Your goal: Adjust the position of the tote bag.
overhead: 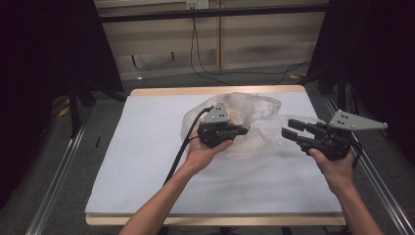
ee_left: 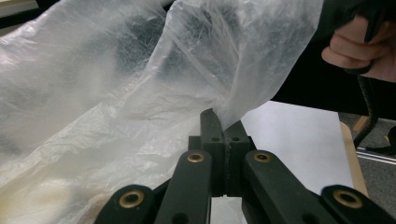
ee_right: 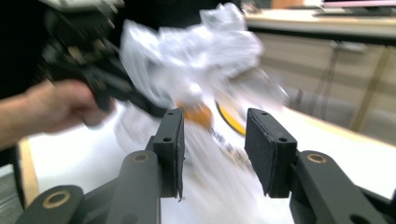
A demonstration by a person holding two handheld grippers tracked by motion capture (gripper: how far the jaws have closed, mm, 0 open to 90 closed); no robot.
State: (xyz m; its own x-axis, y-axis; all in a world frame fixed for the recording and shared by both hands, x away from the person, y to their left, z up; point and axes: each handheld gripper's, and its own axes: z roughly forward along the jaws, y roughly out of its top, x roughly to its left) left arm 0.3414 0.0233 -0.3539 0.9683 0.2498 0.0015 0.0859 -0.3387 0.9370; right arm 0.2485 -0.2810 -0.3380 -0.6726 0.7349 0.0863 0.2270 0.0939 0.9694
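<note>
Wide wooden-edged surface [overhead: 147, 93] under a pale grey-white cover sheet, dark curtains on both sides, loose cables on the floor beyond.

Large crumpled bag of thin clear plastic film [overhead: 254, 122] on the far middle of the surface, right of centre, part of it lifted off the cover. Something orange and yellow visible through the film in the right gripper view, too blurred to identify.

Left gripper [overhead: 242, 130], black with grey three-cornered plate, held by the left hand [overhead: 203, 152] at mid surface, pointing right into the bag. In the left gripper view, jaws clenched tight on a gathered fold of the film [ee_left: 224, 70], film rising taut from the pinch.

Right gripper [overhead: 289, 129], same build, held by the right hand [overhead: 337, 169] near the right edge of the surface, pointing left toward the bag, just beside it, not touching. Jaws released, standing apart, nothing pressed between the pads [ee_right: 170, 149]; bag seen beyond the gap.
</note>
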